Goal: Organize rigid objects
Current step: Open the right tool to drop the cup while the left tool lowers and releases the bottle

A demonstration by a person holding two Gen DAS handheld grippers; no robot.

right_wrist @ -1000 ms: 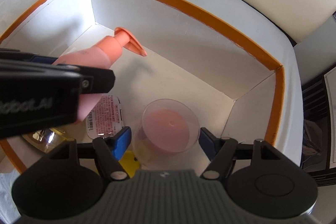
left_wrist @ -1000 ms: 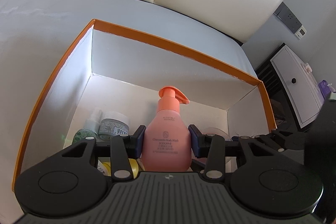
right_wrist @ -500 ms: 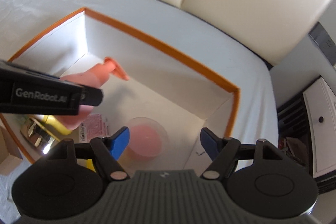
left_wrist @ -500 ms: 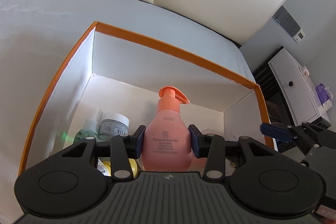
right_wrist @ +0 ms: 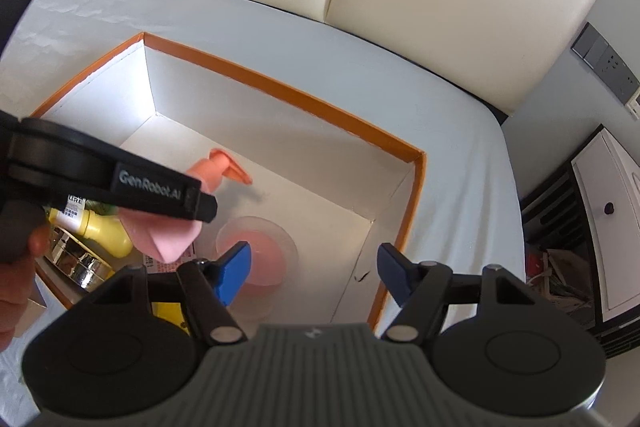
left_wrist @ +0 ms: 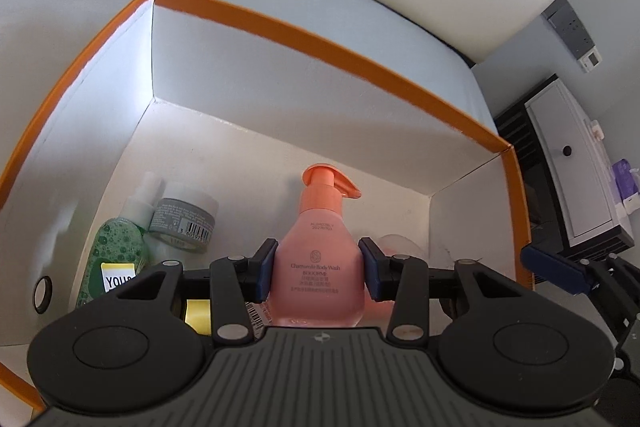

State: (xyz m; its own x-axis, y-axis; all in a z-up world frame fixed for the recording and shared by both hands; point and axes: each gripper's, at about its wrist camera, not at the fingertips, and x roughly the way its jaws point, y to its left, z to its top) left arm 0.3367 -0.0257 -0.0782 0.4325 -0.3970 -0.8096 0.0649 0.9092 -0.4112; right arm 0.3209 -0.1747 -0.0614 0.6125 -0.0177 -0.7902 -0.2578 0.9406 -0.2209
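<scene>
Left wrist view: we see our left gripper with its fingers clamped on the peach pump bottle of body wash, held above the floor of the orange-rimmed white cardboard box. Bare floor lies beyond the fingertips up to the far wall. Our right gripper hangs wide, fingers holding nothing, over the clear plastic cup of pink candle near the right wall.
</scene>
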